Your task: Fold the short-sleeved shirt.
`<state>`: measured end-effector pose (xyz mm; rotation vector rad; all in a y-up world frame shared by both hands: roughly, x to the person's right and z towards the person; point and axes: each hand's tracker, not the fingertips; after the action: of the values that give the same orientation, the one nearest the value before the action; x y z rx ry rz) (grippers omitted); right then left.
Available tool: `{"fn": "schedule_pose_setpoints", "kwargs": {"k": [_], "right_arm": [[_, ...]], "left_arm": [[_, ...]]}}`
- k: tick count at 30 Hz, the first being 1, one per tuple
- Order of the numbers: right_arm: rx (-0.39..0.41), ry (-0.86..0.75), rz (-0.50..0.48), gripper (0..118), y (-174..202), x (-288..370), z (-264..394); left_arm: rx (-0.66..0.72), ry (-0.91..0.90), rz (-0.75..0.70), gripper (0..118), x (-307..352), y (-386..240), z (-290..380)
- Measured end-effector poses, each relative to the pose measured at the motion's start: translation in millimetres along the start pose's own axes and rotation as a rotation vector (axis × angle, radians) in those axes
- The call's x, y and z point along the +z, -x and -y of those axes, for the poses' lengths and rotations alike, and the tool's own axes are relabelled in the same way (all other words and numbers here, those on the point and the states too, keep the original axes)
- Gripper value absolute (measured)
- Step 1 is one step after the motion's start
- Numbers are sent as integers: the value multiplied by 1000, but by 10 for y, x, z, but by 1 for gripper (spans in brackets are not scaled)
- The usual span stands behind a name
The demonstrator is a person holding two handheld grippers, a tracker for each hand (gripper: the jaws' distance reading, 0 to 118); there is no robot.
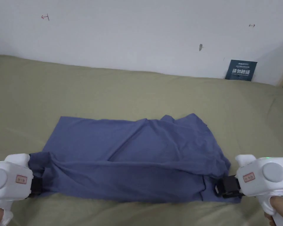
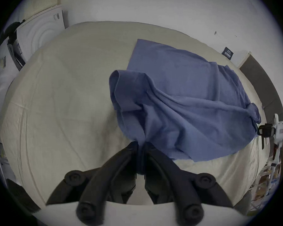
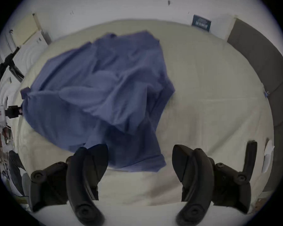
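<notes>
White wall behind, olive bed sheet spread across. Blue shirt lying crumpled mid-sheet, near edge bunched and raised. Left gripper at shirt's left end, jaws pressed together, pinching cloth. Right gripper at right end, jaws spread wide, cloth lying between. Sleeves, collar hard to make out among folds. Dark sign against wall.

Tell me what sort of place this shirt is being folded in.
Probably a plain indoor room with a bed or padded bench: the blue shirt lies on a wide surface under an olive sheet, set against a bare white wall with a small dark sign.
</notes>
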<state>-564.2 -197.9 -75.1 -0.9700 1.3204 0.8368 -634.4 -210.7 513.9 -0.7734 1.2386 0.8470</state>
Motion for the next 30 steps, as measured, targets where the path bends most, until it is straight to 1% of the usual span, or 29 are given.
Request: {"fn": "schedule_pose_setpoints", "kwargs": {"k": [1,2,3,4,5,6,7,8,9,11,13,16,23,25,30], "right_arm": [[-23,14,-19,83,19,-36,4],[-52,35,-34,75,-2,-83,-2],[-90,53,-29,68,-20,-120,-4],[-93,51,4,65,-21,-125,2],[-73,21,54,65,-9,-91,15],[-28,-14,55,46,7,-32,28],[15,-44,15,4,19,5,37],[34,-70,9,4,48,55,69],[30,-53,29,4,90,63,126],[25,-76,33,4,94,121,167],[-19,-116,-7,4,92,254,170],[-71,-132,-44,4,16,406,185],[-81,-171,-81,4,-78,793,256],[-59,-187,-67,4,-59,906,323],[-76,-192,-73,4,-100,1134,577]], "left_arm": [[-1,-1,-2,10,-2,-1,10],[-3,0,0,10,-3,2,14],[-3,3,0,10,-12,18,2],[-3,2,2,10,-24,45,-23],[-4,3,4,10,-18,58,-22],[-4,3,7,10,-8,73,-19],[-5,7,12,9,0,82,-19],[-10,6,17,9,21,54,-53],[-23,2,14,9,41,48,-55],[-37,-8,15,8,89,48,-58],[-24,-21,30,8,141,68,-115],[7,-32,66,8,226,203,-172],[17,-65,137,8,549,303,-217],[12,-60,144,8,789,137,-102],[-8,-54,165,8,903,179,71]]}}
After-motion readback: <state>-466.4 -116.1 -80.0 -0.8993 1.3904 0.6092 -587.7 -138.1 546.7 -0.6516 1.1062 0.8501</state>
